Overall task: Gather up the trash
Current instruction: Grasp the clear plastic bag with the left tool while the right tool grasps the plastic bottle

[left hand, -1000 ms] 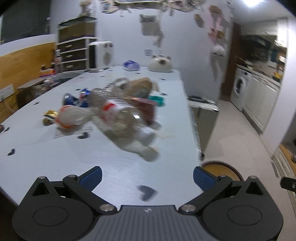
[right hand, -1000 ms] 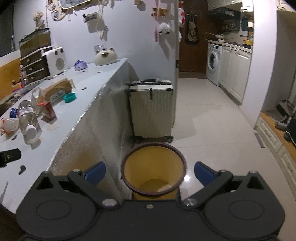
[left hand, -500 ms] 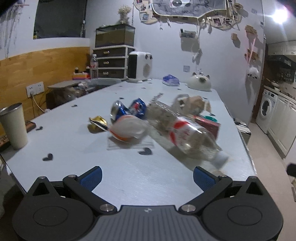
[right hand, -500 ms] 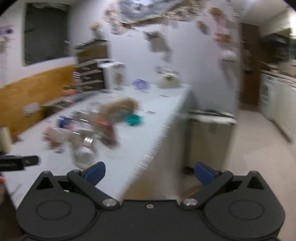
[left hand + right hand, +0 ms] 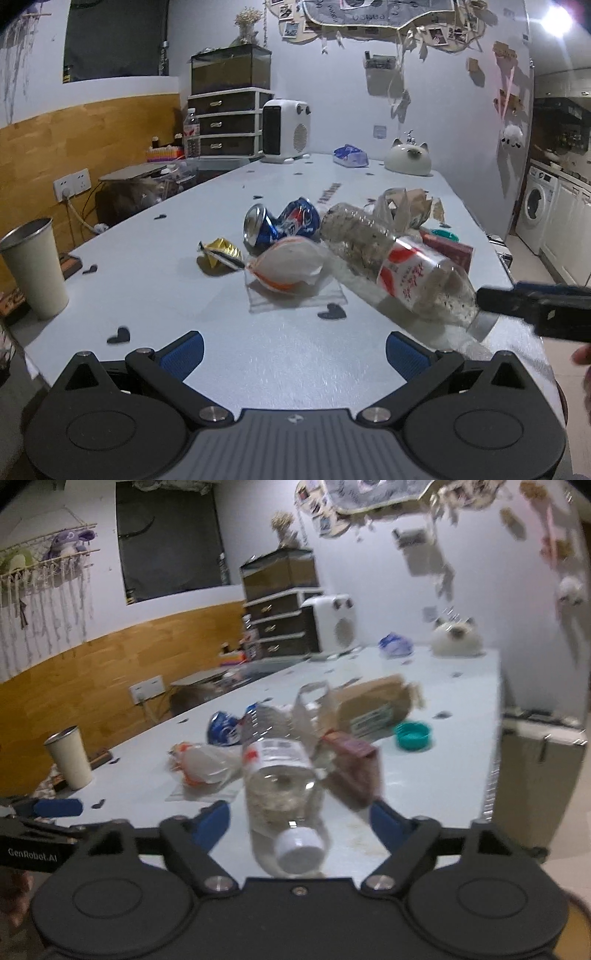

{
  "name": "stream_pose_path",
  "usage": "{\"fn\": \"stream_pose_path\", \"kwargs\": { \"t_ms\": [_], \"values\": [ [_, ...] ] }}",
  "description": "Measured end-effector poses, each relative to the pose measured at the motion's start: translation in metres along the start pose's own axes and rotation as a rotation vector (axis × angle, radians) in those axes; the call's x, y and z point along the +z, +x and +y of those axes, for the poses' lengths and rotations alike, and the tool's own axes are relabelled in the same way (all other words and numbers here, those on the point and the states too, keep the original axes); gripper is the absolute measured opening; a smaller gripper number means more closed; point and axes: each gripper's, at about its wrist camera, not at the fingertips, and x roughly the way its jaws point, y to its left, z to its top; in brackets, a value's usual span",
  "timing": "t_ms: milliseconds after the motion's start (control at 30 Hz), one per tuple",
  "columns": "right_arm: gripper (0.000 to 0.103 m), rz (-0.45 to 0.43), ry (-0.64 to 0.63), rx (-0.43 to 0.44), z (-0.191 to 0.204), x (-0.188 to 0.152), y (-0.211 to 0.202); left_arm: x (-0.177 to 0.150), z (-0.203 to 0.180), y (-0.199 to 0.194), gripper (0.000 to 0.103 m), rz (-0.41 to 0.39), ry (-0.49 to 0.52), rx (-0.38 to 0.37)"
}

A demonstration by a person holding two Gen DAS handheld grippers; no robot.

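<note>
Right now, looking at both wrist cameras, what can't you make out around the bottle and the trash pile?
- Bottle: the right wrist view is blurred, so whether the right hand-held gripper, whose jaws have just been closing, touches it is unclear.
- Bottle cap: in the left wrist view the right hand-held gripper covers it.
- Red box: in the left wrist view mostly behind the bottle, print unreadable.
- Trash bin: in neither view.
</note>
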Motion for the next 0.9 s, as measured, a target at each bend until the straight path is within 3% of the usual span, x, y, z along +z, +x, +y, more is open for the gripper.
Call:
{"fn": "stream_pose_path", "kwargs": {
  "t_ms": [67, 100, 133, 300, 333, 433, 567, 633, 700, 767, 900],
  "values": [
    [0.052, 0.023, 0.003, 0.045, 0.000, -0.002, 0.008, 0.006, 0.002, 0.003, 0.103, -0.011, 0.005, -0.012],
    [0.045, 0.033, 0.008, 0.056, 0.001, -0.003, 0.011, 0.010, 0.002, 0.005, 0.103, -0.017, 0.008, -0.014],
    [0.027, 0.039, 0.009, 0.051, 0.002, -0.004, 0.012, 0.014, 0.002, 0.007, 0.103, -0.023, 0.011, -0.015],
    [0.016, 0.047, -0.008, 0.063, 0.001, -0.011, 0.001, 0.032, 0.006, 0.026, 0.103, -0.066, 0.032, -0.078],
    [0.010, 0.045, -0.005, 0.064, 0.000, -0.012, -0.004, 0.035, 0.006, 0.032, 0.103, -0.066, 0.042, -0.077],
    [0.005, 0.061, 0.018, 0.065, -0.006, -0.015, -0.018, 0.044, 0.005, 0.054, 0.102, -0.036, 0.092, -0.026],
    [0.004, 0.079, 0.023, 0.068, -0.009, -0.024, -0.040, 0.049, 0.009, 0.076, 0.091, 0.006, 0.142, -0.001],
    [0.005, 0.074, 0.031, 0.071, -0.011, -0.027, -0.048, 0.049, 0.012, 0.083, 0.078, 0.015, 0.180, -0.003],
    [0.013, 0.063, 0.044, 0.079, -0.013, -0.025, -0.052, 0.048, 0.012, 0.086, 0.067, 0.012, 0.228, -0.008],
    [0.029, 0.056, 0.048, 0.075, -0.014, -0.020, -0.049, 0.047, 0.012, 0.089, 0.056, 0.004, 0.274, -0.017],
    [0.046, 0.047, 0.029, 0.087, -0.012, -0.004, -0.034, 0.049, 0.007, 0.093, 0.040, -0.012, 0.388, -0.034]
  ]
}}
